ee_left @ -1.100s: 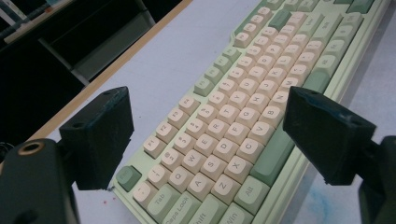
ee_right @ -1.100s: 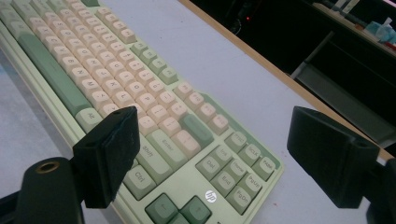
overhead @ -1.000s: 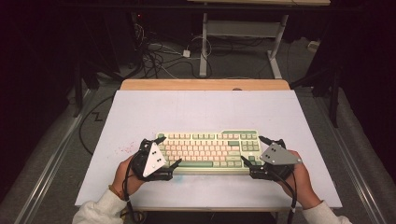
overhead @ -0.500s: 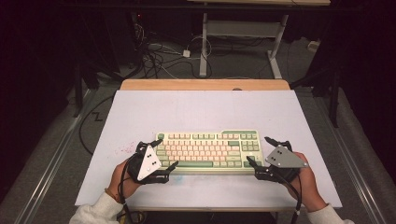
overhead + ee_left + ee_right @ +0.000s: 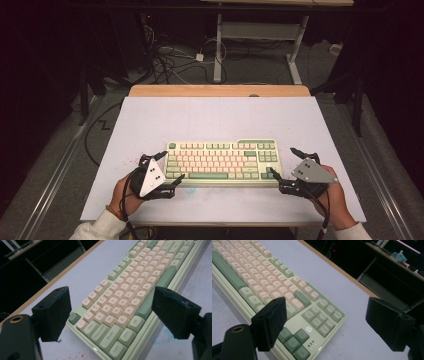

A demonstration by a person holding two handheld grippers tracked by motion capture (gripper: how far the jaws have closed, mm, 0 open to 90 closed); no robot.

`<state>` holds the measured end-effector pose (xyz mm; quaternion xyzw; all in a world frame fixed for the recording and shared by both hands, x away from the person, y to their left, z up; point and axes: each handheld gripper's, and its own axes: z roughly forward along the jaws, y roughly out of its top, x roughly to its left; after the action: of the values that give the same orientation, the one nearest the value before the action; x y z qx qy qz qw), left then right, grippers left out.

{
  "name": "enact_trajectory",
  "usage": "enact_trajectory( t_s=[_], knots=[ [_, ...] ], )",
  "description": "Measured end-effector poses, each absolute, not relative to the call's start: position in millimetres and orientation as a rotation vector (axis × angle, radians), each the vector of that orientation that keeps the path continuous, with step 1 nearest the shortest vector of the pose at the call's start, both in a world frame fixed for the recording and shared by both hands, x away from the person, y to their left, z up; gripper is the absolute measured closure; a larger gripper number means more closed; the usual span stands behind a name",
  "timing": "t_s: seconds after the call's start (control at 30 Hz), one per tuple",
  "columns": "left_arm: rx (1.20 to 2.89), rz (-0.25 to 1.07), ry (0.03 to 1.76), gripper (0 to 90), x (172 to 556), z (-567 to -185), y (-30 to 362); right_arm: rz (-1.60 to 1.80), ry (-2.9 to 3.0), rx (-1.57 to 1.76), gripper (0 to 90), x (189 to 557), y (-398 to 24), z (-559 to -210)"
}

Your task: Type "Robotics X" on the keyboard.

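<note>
Holding a gripper in each hand, you have both at the near edge of the table (image 5: 215,107), one at each end of the keyboard (image 5: 222,160). The keyboard lies flat on the pale table top, long side running left to right, nearer your edge than the far wooden strip. Its keys are cream in the middle with green keys around them, on a light green case.

Your left gripper (image 5: 167,167) sits at the keyboard's near left corner, its grey three-cornered plate facing up over your left hand (image 5: 122,192). Its fingers are wide apart and clamp nothing. In the left gripper view (image 5: 110,313) the two black jaws stand either side of that corner: the left jaw is over bare table just beside the keyboard's left end, and the right jaw shows in front of the near edge by the space bar (image 5: 157,291). You cannot tell from these views whether either jaw touches the case. A few reddish specks mark the table near this corner.

Your right gripper (image 5: 285,165) sits at the near right corner, held in your right hand (image 5: 337,197), with its cable trailing back toward you. Its fingers are likewise spread, holding nothing. In the right gripper view (image 5: 325,318) the left jaw shows in front of the keys beside the arrow cluster (image 5: 293,340), and the right jaw is over bare table, well clear of the keyboard's right end.

Beyond the far edge, cables (image 5: 170,60) lie on the floor around a desk frame (image 5: 260,35).
</note>
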<state>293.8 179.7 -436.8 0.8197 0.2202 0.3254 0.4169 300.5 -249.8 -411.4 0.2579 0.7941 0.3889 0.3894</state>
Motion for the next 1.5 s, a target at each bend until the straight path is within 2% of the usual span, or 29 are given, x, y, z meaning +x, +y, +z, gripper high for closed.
enact_trajectory(
  t_s=[0.7, 1.5],
  knots=[
    [2.073, 0.817, 0.624, 15.9, 287, -449, 206, 0.955, 1.976, 0.723, 16.8, 293, -276, -419],
    [2.107, 0.722, 0.707, 15.9, 286, -473, 227, 0.938, 2.000, 0.816, 16.2, 288, -306, -455]
  ],
)
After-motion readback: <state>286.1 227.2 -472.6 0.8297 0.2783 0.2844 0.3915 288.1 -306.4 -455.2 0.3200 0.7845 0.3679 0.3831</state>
